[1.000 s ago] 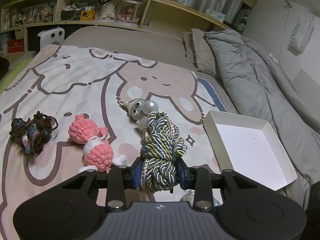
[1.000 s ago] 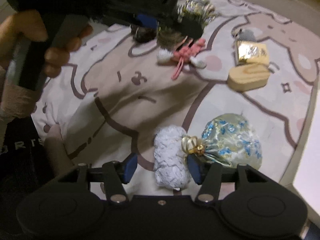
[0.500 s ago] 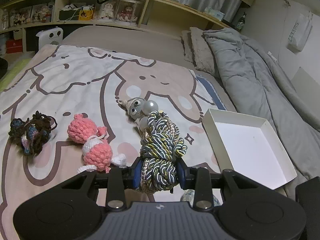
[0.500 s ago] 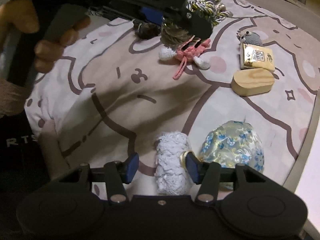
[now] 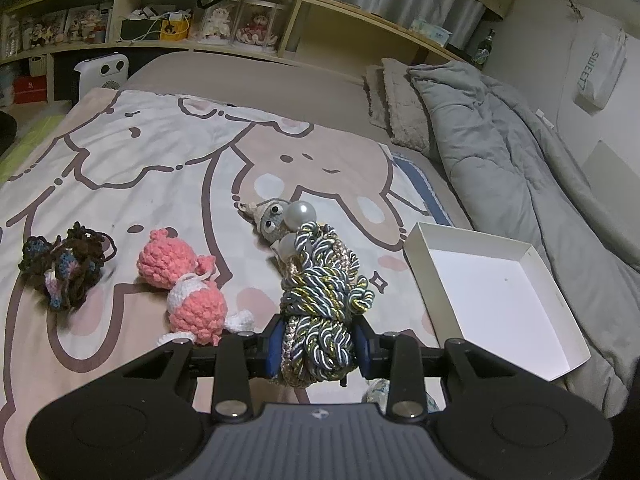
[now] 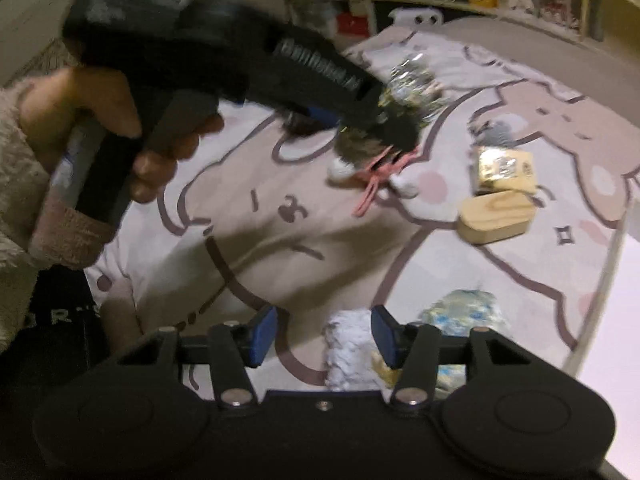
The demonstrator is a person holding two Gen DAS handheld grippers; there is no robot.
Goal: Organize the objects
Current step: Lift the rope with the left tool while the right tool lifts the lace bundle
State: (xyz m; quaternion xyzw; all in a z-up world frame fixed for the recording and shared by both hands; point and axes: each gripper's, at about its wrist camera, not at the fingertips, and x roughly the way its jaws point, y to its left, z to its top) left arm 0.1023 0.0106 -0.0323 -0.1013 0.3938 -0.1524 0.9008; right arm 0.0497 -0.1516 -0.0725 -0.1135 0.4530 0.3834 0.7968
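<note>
- Left gripper (image 5: 316,342): clamped on the braided cord bundle (image 5: 322,298) and holding it above the blanket (image 5: 160,152). The white box (image 5: 496,292) has drawn slightly nearer in its view over the last second, suggesting the carry toward it is under way.
- Right gripper (image 6: 322,340): its jaws have spread wider and now hold nothing; the white lace roll (image 6: 348,350) lies between them at the blanket's near edge, the blue-patterned pouch (image 6: 466,314) just beside it.
- The roll is likely the next pick.

My white box (image 5: 500,300) lies open and bare to my right. A pink crochet toy (image 5: 188,284) and grey mouse toy (image 5: 270,220) crowd the blanket (image 5: 160,168) ahead.
</note>
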